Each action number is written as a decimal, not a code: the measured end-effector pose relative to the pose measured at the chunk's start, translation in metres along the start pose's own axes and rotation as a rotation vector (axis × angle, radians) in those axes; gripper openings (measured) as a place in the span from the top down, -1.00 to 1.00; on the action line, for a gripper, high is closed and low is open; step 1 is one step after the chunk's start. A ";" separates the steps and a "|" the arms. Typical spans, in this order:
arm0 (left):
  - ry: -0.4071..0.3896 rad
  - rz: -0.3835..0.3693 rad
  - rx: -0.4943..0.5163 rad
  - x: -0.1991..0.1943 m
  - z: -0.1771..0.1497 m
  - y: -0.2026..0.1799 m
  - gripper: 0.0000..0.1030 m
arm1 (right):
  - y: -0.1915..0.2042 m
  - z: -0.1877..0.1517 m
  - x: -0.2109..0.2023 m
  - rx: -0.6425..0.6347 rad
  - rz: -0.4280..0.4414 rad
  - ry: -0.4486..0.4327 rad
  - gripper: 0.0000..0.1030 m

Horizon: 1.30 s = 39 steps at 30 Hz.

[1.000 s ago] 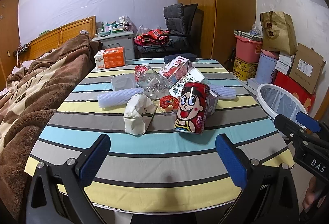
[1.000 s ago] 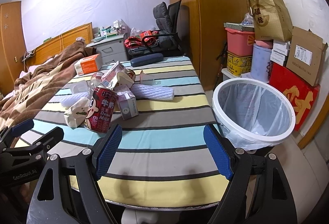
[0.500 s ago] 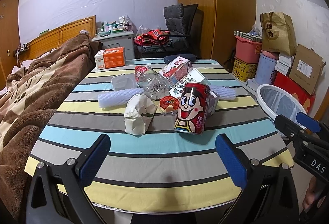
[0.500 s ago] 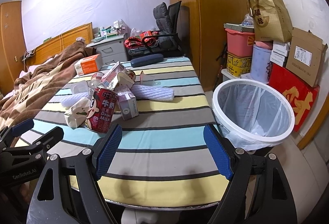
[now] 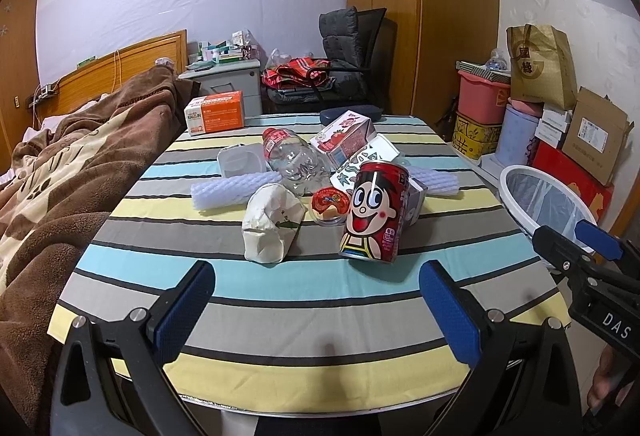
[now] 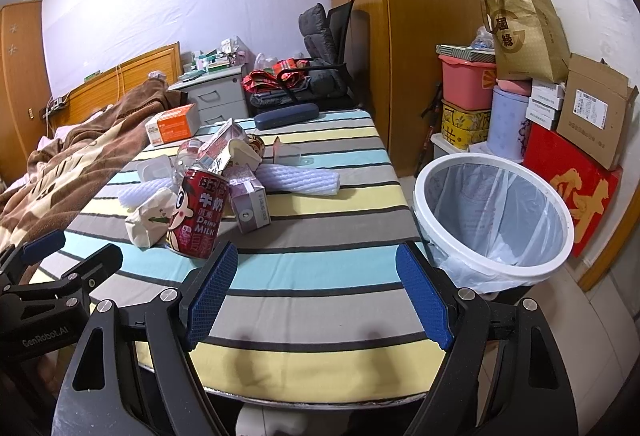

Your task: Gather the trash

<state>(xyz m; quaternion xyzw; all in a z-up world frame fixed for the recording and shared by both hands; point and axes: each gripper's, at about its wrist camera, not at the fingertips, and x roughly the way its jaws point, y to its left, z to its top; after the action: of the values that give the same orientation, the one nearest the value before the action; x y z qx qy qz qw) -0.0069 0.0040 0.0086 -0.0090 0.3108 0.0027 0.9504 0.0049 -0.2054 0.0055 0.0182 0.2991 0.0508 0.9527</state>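
Observation:
A heap of trash lies mid-table on the striped cloth: a red milk can (image 5: 374, 211) (image 6: 198, 212) standing upright, a crumpled white paper bag (image 5: 270, 222) (image 6: 150, 216), a clear plastic bottle (image 5: 294, 159), small cartons (image 5: 346, 139) (image 6: 250, 201), white foam sleeves (image 5: 232, 189) (image 6: 302, 179) and a round red-lidded cup (image 5: 330, 201). A white bin with a clear liner (image 6: 494, 220) (image 5: 546, 201) stands on the floor right of the table. My left gripper (image 5: 318, 308) hangs open above the table's near edge, short of the can. My right gripper (image 6: 316, 294) is open too, empty, over the near right part of the table.
An orange box (image 5: 216, 111) and a dark glasses case (image 6: 286, 115) sit at the table's far end. A bed with a brown blanket (image 5: 60, 171) borders the left side. Boxes and bags (image 6: 560, 91) are stacked against the right wall. A chair (image 5: 352, 55) stands behind the table.

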 end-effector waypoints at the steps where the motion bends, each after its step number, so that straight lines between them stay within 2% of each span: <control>1: 0.000 0.000 0.000 0.000 0.000 0.000 -1.00 | 0.000 0.000 0.000 0.001 0.000 0.000 -0.61; 30: 0.015 -0.011 -0.018 0.009 -0.002 0.012 -0.99 | 0.001 0.004 0.004 0.001 -0.006 0.007 -0.61; 37: 0.059 -0.041 -0.086 0.028 -0.004 0.045 -1.00 | 0.011 0.005 0.024 0.009 0.053 0.039 -0.61; 39: 0.075 -0.026 -0.094 0.036 -0.004 0.053 -0.99 | 0.016 0.005 0.031 0.012 0.081 0.058 -0.61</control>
<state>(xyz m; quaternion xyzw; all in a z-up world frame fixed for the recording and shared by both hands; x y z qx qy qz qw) 0.0191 0.0572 -0.0171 -0.0578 0.3455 0.0048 0.9366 0.0321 -0.1863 -0.0073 0.0345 0.3260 0.0878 0.9406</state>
